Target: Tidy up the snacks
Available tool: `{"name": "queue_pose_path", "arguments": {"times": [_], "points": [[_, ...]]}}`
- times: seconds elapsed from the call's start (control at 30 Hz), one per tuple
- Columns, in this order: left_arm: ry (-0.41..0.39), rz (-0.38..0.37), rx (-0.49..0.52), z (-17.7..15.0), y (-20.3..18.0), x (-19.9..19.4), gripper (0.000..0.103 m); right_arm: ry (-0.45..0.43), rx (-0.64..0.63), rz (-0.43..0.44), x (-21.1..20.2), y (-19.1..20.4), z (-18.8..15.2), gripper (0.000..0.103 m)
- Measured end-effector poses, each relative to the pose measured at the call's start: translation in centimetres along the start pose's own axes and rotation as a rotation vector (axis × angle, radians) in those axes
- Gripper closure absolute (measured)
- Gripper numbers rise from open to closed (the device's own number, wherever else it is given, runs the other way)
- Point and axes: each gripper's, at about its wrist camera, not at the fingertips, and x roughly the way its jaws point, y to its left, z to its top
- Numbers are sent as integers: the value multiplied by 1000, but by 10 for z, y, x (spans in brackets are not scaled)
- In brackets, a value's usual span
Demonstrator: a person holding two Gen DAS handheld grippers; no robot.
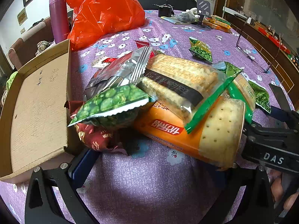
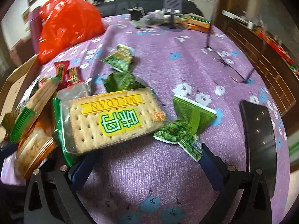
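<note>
A heap of snack packs lies on the purple flowered tablecloth (image 1: 149,177). In the left wrist view my open left gripper (image 1: 155,160) straddles the heap: an orange cracker pack (image 1: 188,132), a clear cracker pack with a dark band (image 1: 179,82), a green pea packet (image 1: 114,102), a silver packet (image 1: 121,71) and a dark red packet (image 1: 93,138). A shallow cardboard box (image 1: 37,108) sits just left of the heap. In the right wrist view my open right gripper (image 2: 145,158) straddles a green-edged WEIDAN cracker pack (image 2: 112,119) and a green pea packet (image 2: 181,128).
A red plastic bag (image 1: 104,13) and a purple flask (image 1: 58,15) stand at the back left. More pea packets (image 1: 200,49) lie loose on the cloth. A black phone (image 2: 259,130) lies at the right. A phone stand (image 1: 202,11) and more orange packs (image 1: 218,23) sit at the far edge.
</note>
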Motion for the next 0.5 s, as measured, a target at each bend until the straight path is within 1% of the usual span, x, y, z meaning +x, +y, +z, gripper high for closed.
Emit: {"name": "queue_pose_path", "arguments": {"times": [0.07, 0.1, 0.17, 0.23, 0.27, 0.33, 0.4, 0.43, 0.47, 0.5], "points": [[0, 13, -12, -1, -1, -1, 0, -9, 29, 25, -3, -5, -2, 1], [8, 9, -2, -1, -1, -1, 0, -10, 52, 44, -6, -8, -3, 1], [45, -20, 24, -2, 2, -2, 0, -30, 127, 106, -13, -18, -6, 1], [72, -64, 92, -3, 3, -5, 0, -41, 185, 176, -18, -26, -9, 1], [70, -84, 117, -5, 4, -9, 0, -42, 201, 211, -21, -28, -11, 1], [42, -129, 164, -15, 10, -25, 0, -43, 224, 308, -29, -34, -16, 6], [6, -171, 182, -21, 19, -41, 0, -65, 198, 385, -39, -33, -19, 8], [-21, -206, 177, -25, 27, -52, 0, -82, 179, 396, -44, -30, -21, 10], [-33, -224, 170, -27, 34, -58, 1, -95, 157, 409, -50, -28, -23, 13], [-39, -241, 160, -28, 40, -63, 2, -103, 129, 436, -56, -25, -23, 18]]}}
